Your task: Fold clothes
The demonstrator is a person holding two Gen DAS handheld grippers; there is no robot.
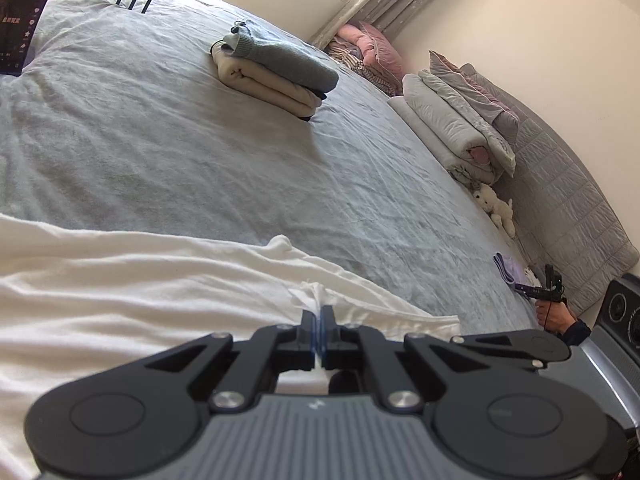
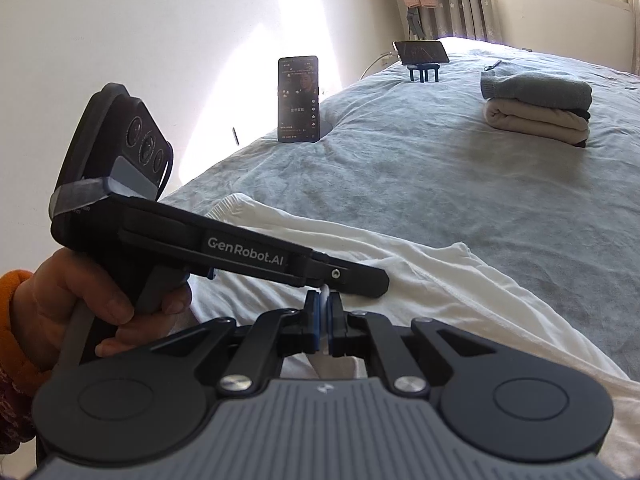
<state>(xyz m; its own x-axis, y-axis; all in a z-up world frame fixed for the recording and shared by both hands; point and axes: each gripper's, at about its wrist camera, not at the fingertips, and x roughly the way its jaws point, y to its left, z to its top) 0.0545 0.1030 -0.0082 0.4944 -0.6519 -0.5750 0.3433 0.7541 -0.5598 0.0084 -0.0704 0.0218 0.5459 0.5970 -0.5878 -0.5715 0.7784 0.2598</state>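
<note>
A white garment lies spread on the grey bedsheet; it also shows in the right wrist view. My left gripper is shut on a pinch of the white garment's edge. My right gripper is shut on a fold of the same white garment. The left gripper's body crosses just in front of the right gripper, held by a hand. A stack of folded clothes, grey on beige, sits farther up the bed, also in the right wrist view.
Folded quilts and pink bedding line the wall, with a white plush toy. A phone on a stand sits at the bed's edge, another phone on a stand farther back. A purple cloth lies near another hand-held device.
</note>
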